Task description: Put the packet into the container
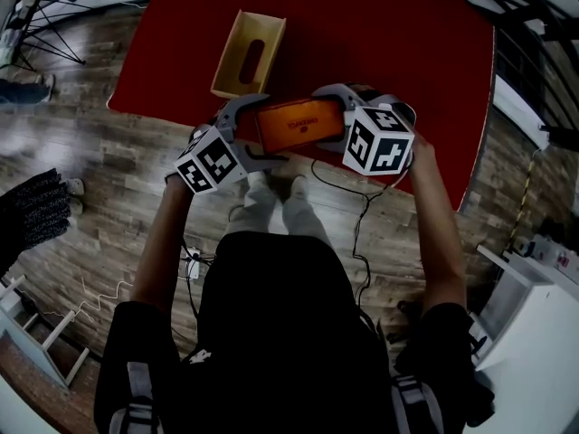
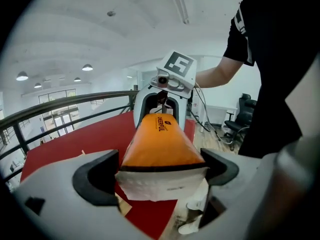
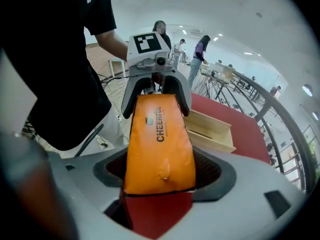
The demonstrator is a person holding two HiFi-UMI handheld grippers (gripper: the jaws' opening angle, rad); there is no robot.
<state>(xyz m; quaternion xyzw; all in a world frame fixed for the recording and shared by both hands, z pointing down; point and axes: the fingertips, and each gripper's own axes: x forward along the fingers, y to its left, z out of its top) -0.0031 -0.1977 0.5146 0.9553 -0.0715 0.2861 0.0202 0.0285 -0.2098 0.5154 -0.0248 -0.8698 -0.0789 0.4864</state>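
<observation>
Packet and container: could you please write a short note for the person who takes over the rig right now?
Right gripper: shut on one end of the orange packet, held in the air above the red table's near edge.
Left gripper: jaws wide apart around the other end, not clearly pressing.
Container: open wooden box on the table, beyond the packet.
Done: packet lifted.
Left: carry it to the box and release.
</observation>
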